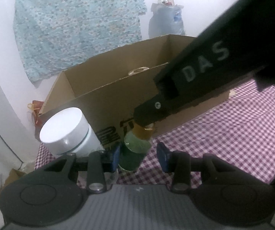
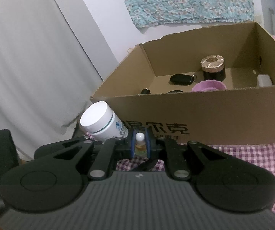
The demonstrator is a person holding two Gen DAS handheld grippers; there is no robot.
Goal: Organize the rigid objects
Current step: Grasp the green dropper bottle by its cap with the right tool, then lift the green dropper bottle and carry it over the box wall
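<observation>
A small green bottle [image 1: 135,149] with an amber neck and a round white cap [image 2: 139,137] stands on the checked cloth in front of the cardboard box [image 1: 106,88]. My right gripper [image 2: 139,146] is shut on its neck. In the left wrist view, the right gripper [image 1: 145,123] reaches in from the upper right onto the bottle's top. My left gripper [image 1: 139,158] is open around the bottle's body; the left pad is close and a gap shows at the right pad. A white jar [image 1: 66,132], tilted, sits just left of both grippers.
The open box [image 2: 195,115] holds a dark jar with a gold lid [image 2: 212,67], a black key fob [image 2: 181,79], a pink bowl [image 2: 208,86] and a grey object [image 2: 264,80]. The purple checked cloth [image 1: 223,134] runs to the right. A patterned cloth hangs on the wall behind.
</observation>
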